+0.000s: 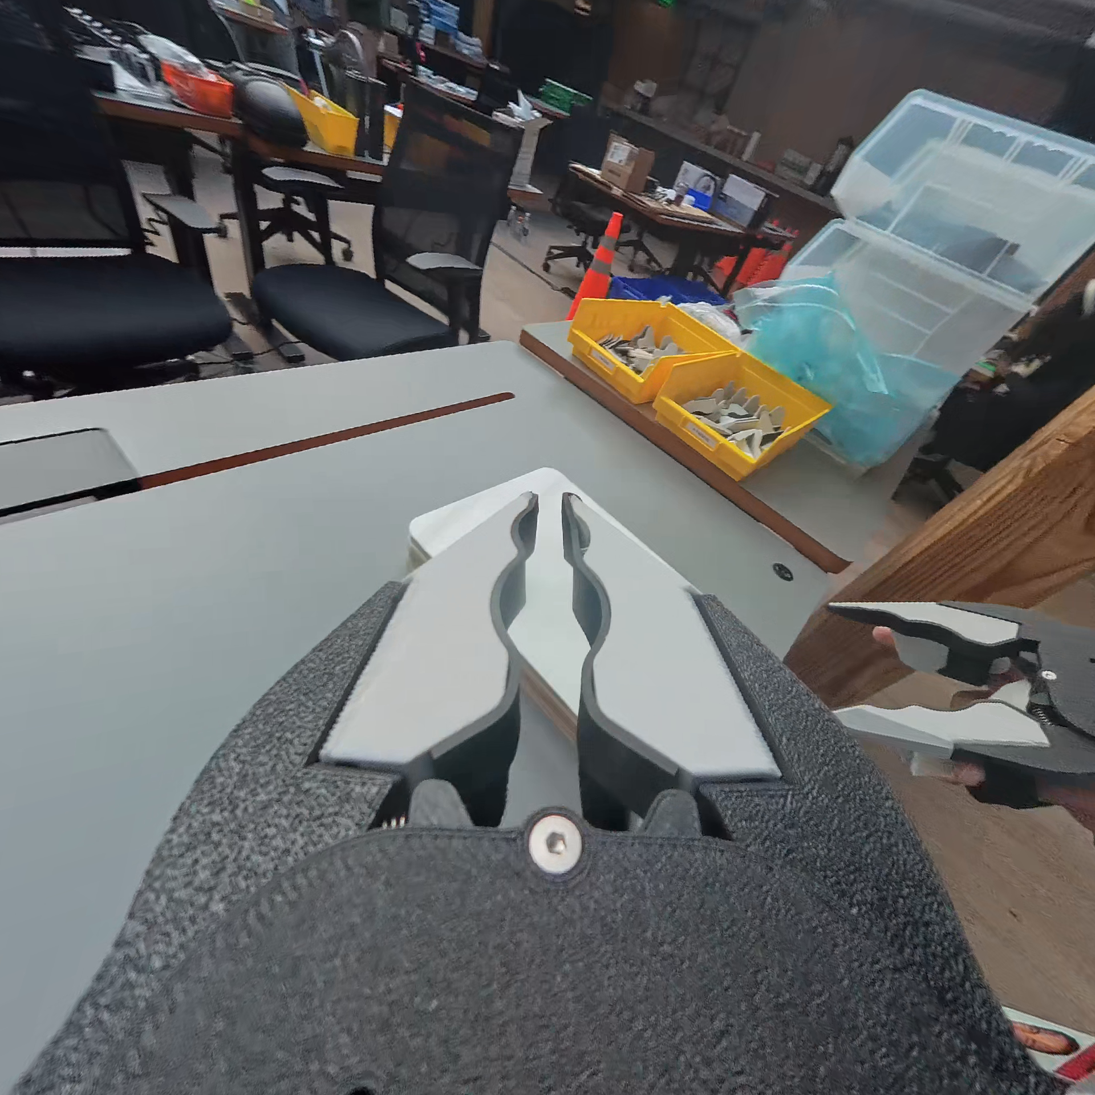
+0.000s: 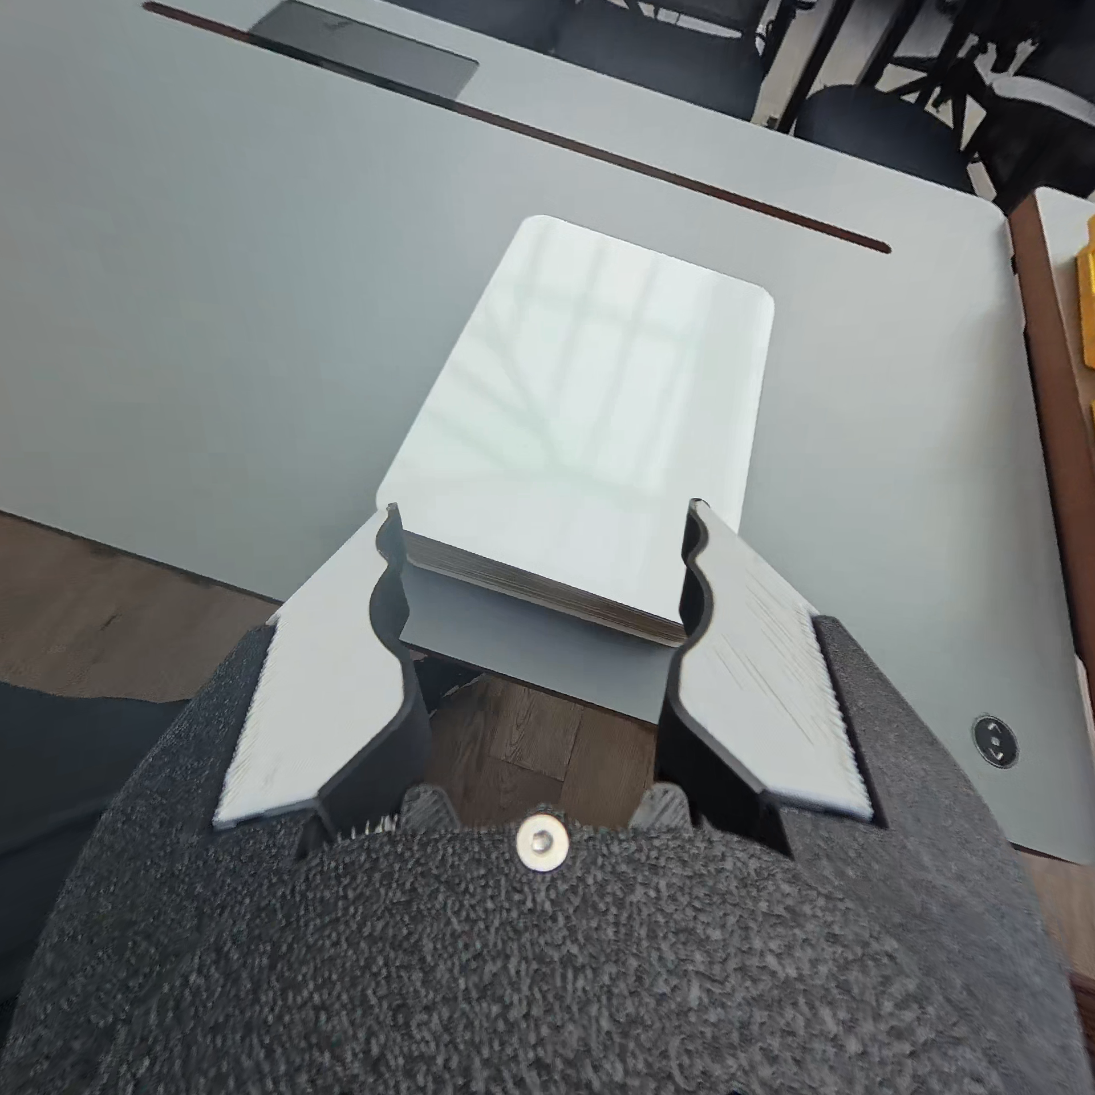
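A stack of glossy white sheets with rounded corners (image 2: 569,415) lies on the grey table (image 2: 178,296) near its front edge. My right gripper (image 2: 546,509) is open and empty. The stack's near end shows between its fingers, and I cannot tell whether they touch it. In the left wrist view the right gripper (image 1: 835,660) sits off the table's right edge, pointing at the stack (image 1: 474,515). My left gripper (image 1: 550,503) hovers over the stack. Its wavy fingers are almost together, with nothing between them.
Two yellow bins of grey parts (image 1: 646,349) (image 1: 740,415), a teal plastic bag (image 1: 829,367) and clear storage boxes (image 1: 948,225) stand at the back right. A wooden post (image 1: 977,563) rises at the right. A dark flat panel (image 2: 367,53) lies beyond the table's slot. Office chairs (image 1: 355,308) stand behind.
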Action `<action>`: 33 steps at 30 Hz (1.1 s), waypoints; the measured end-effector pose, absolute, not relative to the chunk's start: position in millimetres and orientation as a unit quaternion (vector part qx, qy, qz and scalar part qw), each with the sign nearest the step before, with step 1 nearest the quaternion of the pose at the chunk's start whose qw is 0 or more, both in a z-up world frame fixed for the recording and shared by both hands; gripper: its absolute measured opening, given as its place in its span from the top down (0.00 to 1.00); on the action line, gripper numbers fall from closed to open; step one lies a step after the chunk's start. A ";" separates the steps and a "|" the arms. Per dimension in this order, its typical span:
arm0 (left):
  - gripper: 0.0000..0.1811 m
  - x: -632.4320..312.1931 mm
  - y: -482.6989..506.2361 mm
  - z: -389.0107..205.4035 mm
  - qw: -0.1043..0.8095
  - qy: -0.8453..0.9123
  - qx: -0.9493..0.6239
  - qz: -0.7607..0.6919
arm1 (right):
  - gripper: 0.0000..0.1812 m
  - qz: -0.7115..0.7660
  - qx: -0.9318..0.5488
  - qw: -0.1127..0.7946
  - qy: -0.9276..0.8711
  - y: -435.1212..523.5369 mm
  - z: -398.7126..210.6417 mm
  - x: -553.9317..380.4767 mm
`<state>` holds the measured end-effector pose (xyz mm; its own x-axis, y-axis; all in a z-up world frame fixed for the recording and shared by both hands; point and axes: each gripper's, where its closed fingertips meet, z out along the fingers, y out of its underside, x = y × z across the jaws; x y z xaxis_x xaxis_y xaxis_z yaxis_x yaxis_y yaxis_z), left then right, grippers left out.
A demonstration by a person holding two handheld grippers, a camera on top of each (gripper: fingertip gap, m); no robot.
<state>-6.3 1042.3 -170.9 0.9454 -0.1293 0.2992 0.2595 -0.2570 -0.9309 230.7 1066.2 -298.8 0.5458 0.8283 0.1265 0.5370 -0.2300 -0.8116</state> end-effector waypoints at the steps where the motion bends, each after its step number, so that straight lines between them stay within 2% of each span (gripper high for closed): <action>1: 0.98 -17.4 1013.6 -173.5 0.608 -0.060 -0.780 -0.132 | 0.50 0.177 -0.761 0.429 -0.454 1053.4 -296.3 223.8; 5: 1.00 -61.7 895.0 -179.5 0.607 -0.122 -0.784 -0.045 | 0.60 0.227 -0.746 0.406 -0.476 991.1 -288.0 185.1; 13: 1.00 -171.5 645.4 -199.2 0.602 -0.278 -0.740 0.109 | 1.00 0.287 -0.677 0.375 -0.565 864.8 -278.7 55.1; 23: 0.99 -324.2 328.4 -224.0 0.559 -0.380 -0.716 0.177 | 0.99 0.345 -0.608 0.374 -0.610 667.5 -277.8 -206.1; 27: 0.91 -381.1 223.0 -212.5 0.521 -0.404 -0.721 0.213 | 0.86 0.381 -0.587 0.347 -0.625 578.0 -262.6 -305.5; 31: 0.82 -432.5 138.7 -217.0 0.503 -0.459 -0.693 0.238 | 0.69 0.404 -0.549 0.313 -0.661 498.5 -264.2 -403.2; 33: 0.78 -457.7 105.8 -224.9 0.498 -0.487 -0.675 0.246 | 0.65 0.414 -0.538 0.293 -0.673 464.6 -271.4 -453.8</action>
<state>-457.7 105.8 -224.9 0.4052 0.9014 0.1524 0.4119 -0.0312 -0.9107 -453.8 464.6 -271.4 -0.2486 0.9673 -0.0500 0.4820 0.0788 -0.8726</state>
